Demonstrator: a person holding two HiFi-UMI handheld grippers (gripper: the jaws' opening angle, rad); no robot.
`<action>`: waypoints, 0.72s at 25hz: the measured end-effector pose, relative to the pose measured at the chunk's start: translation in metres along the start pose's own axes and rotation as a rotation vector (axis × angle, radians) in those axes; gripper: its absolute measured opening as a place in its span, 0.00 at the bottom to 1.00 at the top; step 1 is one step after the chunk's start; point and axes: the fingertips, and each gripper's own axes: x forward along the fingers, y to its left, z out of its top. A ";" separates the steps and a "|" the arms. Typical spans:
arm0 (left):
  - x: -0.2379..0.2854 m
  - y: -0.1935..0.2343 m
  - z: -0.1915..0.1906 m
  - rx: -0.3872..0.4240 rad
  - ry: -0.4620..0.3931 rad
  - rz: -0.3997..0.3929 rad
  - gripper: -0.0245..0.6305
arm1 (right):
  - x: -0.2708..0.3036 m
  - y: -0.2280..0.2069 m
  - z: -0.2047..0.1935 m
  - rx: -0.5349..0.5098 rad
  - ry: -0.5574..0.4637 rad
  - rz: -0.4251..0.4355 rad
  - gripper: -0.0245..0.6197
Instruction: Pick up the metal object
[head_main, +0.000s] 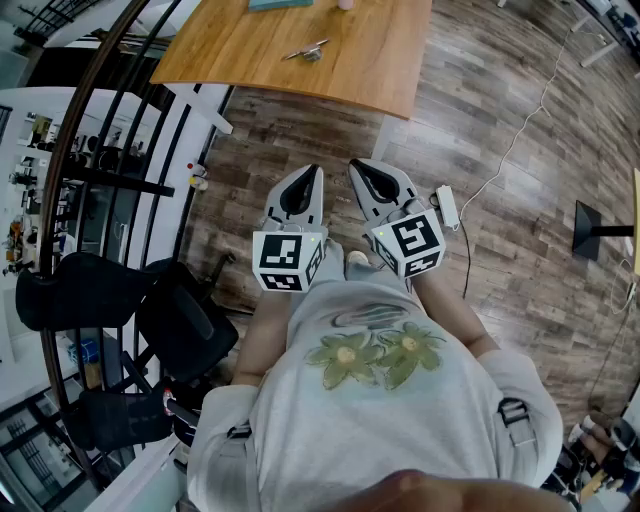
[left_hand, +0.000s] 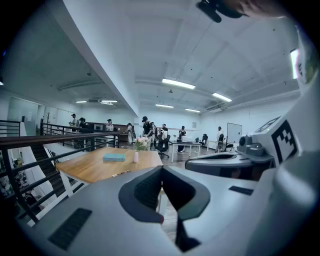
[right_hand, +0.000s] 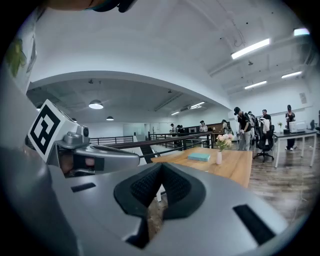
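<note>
The left tool (head_main: 311, 172) and right tool (head_main: 357, 166) are both clenched empty, well apart from the metal object (head_main: 305, 50) on the bench (head_main: 360, 70).

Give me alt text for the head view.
Seen from above, a person holds a left gripper and right gripper side by side, jaws shut and empty, over a plank floor. Ahead, a metal object lies on a wooden table.

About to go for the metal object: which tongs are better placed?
Left, marginally: the metal object lies directly ahead of the left tongs; the right tongs sit further aside. Both shut, empty.
</note>
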 end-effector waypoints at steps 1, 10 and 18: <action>0.001 0.002 0.000 0.001 0.001 0.002 0.06 | 0.002 0.000 0.000 0.000 0.000 -0.001 0.05; 0.028 0.046 -0.004 -0.012 0.021 -0.014 0.06 | 0.050 -0.009 -0.002 0.023 -0.001 -0.036 0.05; 0.075 0.114 0.015 0.000 0.025 -0.057 0.06 | 0.123 -0.028 0.010 0.024 0.010 -0.081 0.05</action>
